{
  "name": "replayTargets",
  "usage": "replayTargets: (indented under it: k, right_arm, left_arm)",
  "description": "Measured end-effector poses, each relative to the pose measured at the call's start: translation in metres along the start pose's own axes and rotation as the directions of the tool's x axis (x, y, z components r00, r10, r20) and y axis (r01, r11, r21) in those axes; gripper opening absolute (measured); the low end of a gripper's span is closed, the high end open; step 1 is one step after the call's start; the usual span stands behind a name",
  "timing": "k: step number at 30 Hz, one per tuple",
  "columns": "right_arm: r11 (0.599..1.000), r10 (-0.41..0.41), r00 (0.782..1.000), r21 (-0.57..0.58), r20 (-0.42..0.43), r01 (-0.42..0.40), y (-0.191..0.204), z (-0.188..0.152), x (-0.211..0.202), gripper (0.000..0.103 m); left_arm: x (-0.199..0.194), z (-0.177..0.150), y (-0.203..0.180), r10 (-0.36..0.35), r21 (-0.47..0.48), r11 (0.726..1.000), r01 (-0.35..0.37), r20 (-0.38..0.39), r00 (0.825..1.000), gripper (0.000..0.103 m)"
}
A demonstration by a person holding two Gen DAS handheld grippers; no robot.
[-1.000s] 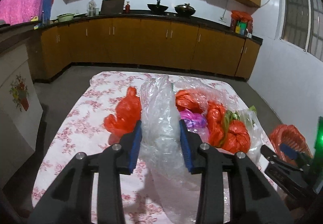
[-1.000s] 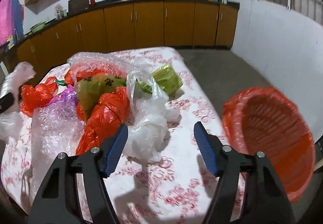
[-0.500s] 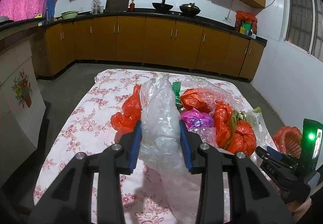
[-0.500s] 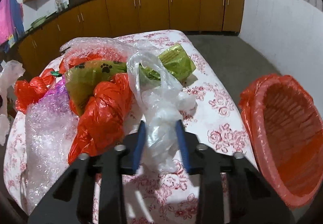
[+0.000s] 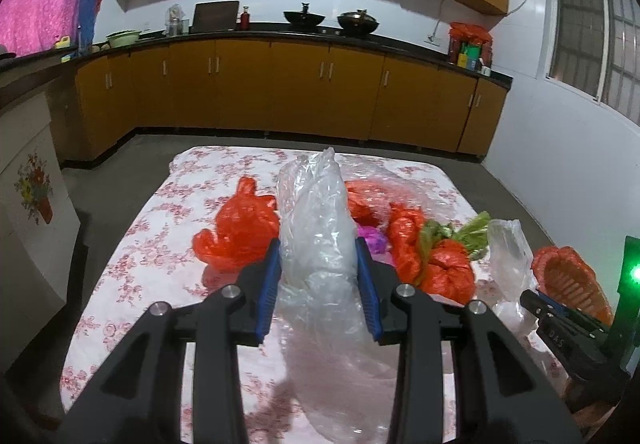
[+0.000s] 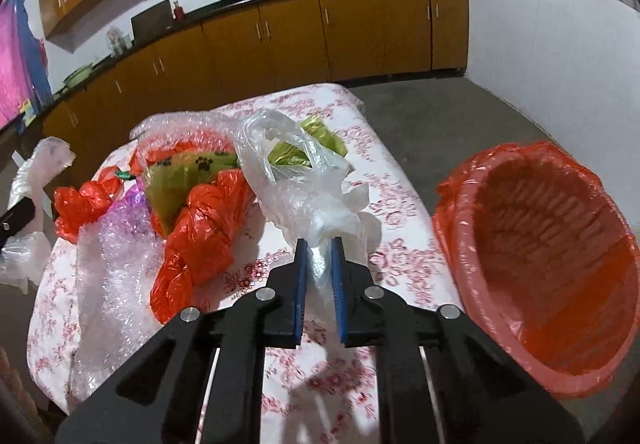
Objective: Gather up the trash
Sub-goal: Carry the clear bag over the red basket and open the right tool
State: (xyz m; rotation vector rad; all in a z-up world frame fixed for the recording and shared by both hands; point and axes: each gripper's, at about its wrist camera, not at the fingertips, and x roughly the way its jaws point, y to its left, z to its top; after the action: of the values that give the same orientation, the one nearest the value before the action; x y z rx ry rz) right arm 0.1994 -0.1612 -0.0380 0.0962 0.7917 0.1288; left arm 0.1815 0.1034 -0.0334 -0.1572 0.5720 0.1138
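Note:
My left gripper (image 5: 318, 244) is shut on a tall crumpled clear plastic sheet (image 5: 316, 204), held above the floral tablecloth (image 5: 160, 244). In the right wrist view my right gripper (image 6: 319, 242) has its jaws closing, and the blue pads pinch the neck of a clear plastic bag (image 6: 296, 172) that rises from the table. Just right of it, beside the table edge, stands a red basket (image 6: 452, 204) lined with red plastic. On the table lie twisted red bags (image 6: 200, 228), a green paw-print bag (image 6: 176, 180) and bubble wrap (image 6: 112, 252).
Brown kitchen cabinets (image 5: 280, 96) run along the back wall under a dark counter with pots. A white cupboard with a flower picture (image 5: 32, 196) stands left of the table. Grey floor (image 6: 440, 112) lies between table, basket and cabinets.
My right gripper's wide jaws have closed around the clear bag's neck and the bag now stands up from the table. The left gripper keeps its hold on the plastic sheet.

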Motion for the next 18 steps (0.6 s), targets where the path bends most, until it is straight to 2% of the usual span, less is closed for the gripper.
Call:
replayTargets:
  k: [9, 18]
  right_arm:
    - [0.999, -0.042, 0.997, 0.032, 0.071, 0.04, -0.034, 0.008, -0.042, 0.012]
    - [0.986, -0.165, 0.973, 0.061, 0.162, 0.157, -0.082, 0.019, -0.087, 0.012]
  left_arm:
    - [-0.009, -0.001, -0.041, -0.093, 0.055, 0.994, 0.093, 0.005, 0.996, 0.036]
    - [-0.008, -0.006, -0.107, -0.228, 0.128, 0.965, 0.229, -0.026, 0.973, 0.036]
